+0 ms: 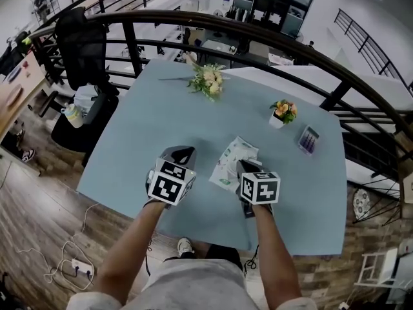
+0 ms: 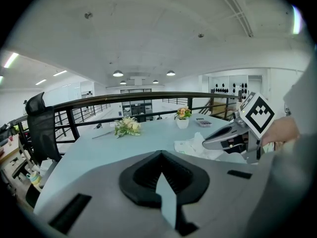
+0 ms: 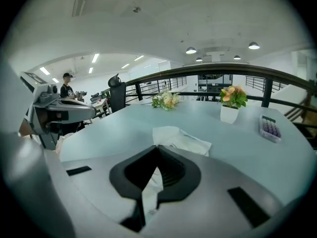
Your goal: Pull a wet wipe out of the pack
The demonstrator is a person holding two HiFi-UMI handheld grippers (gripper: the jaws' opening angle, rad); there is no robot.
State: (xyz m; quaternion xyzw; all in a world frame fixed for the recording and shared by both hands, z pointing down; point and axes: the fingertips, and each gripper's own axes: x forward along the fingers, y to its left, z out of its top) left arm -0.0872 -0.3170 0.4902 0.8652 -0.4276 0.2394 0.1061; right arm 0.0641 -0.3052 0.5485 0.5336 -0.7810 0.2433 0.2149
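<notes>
Wipe [image 3: 150, 195] is pinched in the closed right gripper [image 3: 157, 150] at the pack [image 1: 230, 162] on the table [image 1: 148, 128]; the pull seems barely begun; the left gripper [image 2: 161, 155], closed and empty, is held beside the pack; a steady lift is called for, with the pack pinned down if it rises.

Left forearm [image 1: 132, 237] and right forearm [image 1: 274, 250] extended, parallel. Left claw [image 1: 183, 152] closed, tilted down. Right claw [image 1: 246, 166] tilted down, pinched on wipe [image 3: 150, 192].
</notes>
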